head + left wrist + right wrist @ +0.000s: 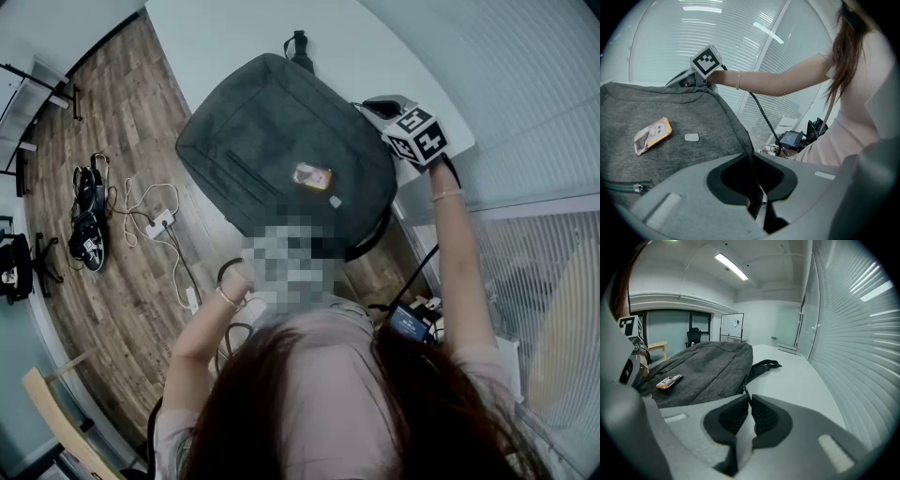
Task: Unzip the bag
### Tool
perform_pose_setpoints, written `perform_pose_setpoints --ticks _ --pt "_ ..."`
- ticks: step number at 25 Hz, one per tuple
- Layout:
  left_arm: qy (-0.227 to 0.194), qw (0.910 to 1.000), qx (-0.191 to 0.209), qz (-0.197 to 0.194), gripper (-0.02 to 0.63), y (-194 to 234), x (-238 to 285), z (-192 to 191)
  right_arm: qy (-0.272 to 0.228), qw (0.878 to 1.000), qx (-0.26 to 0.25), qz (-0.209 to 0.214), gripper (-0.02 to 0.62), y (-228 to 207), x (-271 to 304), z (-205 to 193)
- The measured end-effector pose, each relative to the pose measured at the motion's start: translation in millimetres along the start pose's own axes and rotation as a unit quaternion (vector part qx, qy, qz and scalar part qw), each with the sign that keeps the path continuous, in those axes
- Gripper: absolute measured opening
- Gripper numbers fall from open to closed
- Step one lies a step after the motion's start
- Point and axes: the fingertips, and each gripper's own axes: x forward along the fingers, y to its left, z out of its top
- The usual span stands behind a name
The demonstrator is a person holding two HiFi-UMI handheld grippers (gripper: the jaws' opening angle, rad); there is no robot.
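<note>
On the white table (234,37) lies the grey backpack (281,141), left gripper (752,161) clamped on its near edge and right gripper (750,399) closed on the zipper pull (746,391); recommend anchoring the fabric taut and drawing the pull along the seam line.

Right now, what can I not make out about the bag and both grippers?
- Left gripper: the mosaic patch covers it in the head view.
- Zipper pull: right gripper view, mostly hidden inside the right gripper.
- How far the bag is unzipped: the main zipper shows clearly in no view.
- Print on the orange tag: too small everywhere.
</note>
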Motion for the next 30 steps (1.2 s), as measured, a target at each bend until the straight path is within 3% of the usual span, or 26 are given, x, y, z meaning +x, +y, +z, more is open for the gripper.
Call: perform_pose_setpoints --ticks 17,30 --pt "-0.016 0.9998 0.009 0.004 0.051 -3.3 -2.6 1.0 0.039 0.999 -0.012 -0.008 0.026 0.8 5.8 1.0" --pt "-0.025 0.9997 0.002 0.001 0.052 -4.9 -5.7 2.5 0.010 0.997 0.056 -0.046 0.034 1.2 -11.1 5.1"
